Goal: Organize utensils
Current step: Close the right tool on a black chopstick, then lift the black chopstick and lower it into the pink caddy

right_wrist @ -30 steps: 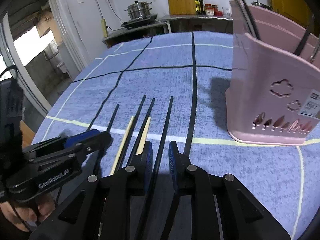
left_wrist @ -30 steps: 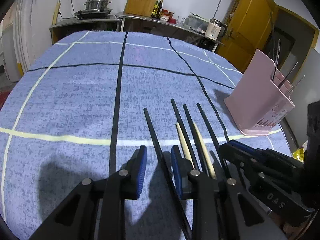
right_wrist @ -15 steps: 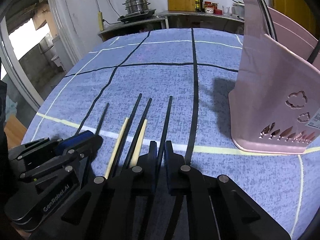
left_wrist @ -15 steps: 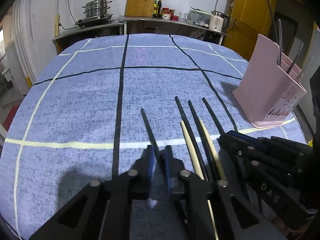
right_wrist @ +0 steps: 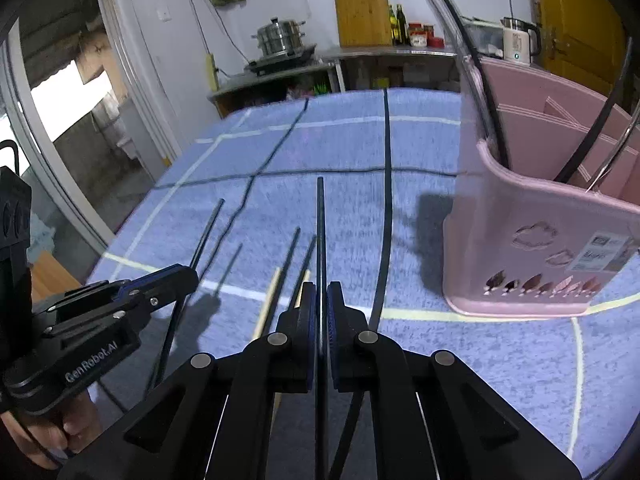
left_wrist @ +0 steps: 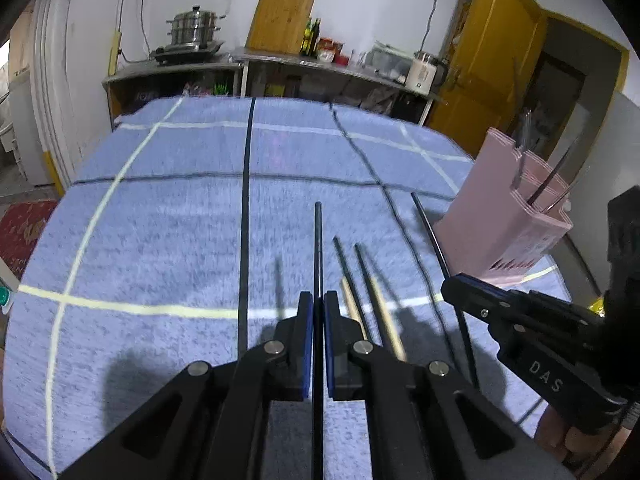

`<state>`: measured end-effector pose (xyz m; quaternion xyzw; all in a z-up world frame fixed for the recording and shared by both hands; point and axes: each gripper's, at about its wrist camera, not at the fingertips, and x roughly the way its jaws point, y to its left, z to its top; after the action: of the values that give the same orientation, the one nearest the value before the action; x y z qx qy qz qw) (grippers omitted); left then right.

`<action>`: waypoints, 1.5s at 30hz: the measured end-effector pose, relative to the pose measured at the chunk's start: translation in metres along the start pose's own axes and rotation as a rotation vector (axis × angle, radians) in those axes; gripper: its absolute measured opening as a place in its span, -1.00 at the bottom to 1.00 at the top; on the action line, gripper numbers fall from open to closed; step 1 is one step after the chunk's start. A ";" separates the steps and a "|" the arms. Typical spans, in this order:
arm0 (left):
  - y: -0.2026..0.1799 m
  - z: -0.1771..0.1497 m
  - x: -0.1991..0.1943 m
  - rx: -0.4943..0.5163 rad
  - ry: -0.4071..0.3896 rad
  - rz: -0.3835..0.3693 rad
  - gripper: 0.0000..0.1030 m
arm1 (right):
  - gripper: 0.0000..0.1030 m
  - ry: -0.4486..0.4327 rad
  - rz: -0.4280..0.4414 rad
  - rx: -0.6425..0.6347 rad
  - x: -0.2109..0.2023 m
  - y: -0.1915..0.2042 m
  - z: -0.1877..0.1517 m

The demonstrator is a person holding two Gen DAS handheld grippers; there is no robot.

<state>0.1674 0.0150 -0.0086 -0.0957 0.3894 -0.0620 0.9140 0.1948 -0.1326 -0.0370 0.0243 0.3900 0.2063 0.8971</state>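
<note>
My left gripper [left_wrist: 318,304] is shut on a black chopstick [left_wrist: 318,240], which hangs above the blue cloth. My right gripper [right_wrist: 321,296] is likewise shut on another black chopstick [right_wrist: 320,224], also lifted. Each gripper shows in the other's view: the right gripper [left_wrist: 450,292] at the right, the left gripper [right_wrist: 190,276] at the left. Between them on the cloth lie two black chopsticks [left_wrist: 344,268] and two pale wooden chopsticks [left_wrist: 384,312]. The pink utensil holder [right_wrist: 520,248] stands to the right with several utensils upright in it.
The blue checked tablecloth [left_wrist: 160,240] covers a round table whose edge curves close at the left. A person's hand [right_wrist: 60,432] grips the left tool. Behind the table a counter [left_wrist: 280,60] carries a steel pot, cutting board, bottles and kettle. A yellow door [left_wrist: 500,60] stands at the right.
Both grippers went from open around a black chopstick to shut on it. Both then rose, lifting their chopsticks off the cloth.
</note>
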 end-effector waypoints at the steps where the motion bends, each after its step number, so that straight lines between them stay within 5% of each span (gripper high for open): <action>1: -0.001 0.002 -0.006 0.003 -0.011 -0.006 -0.89 | -0.89 -0.012 0.005 0.000 -0.005 0.001 0.003; 20: -0.028 0.042 -0.101 0.051 -0.184 -0.112 -0.89 | -0.89 -0.203 0.019 -0.003 -0.103 0.009 0.021; 45: -0.088 0.047 -0.094 0.126 -0.133 -0.221 -0.89 | -0.89 -0.268 -0.050 0.053 -0.158 -0.030 0.015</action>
<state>0.1331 -0.0467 0.1091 -0.0845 0.3105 -0.1801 0.9295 0.1193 -0.2198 0.0761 0.0659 0.2724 0.1684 0.9450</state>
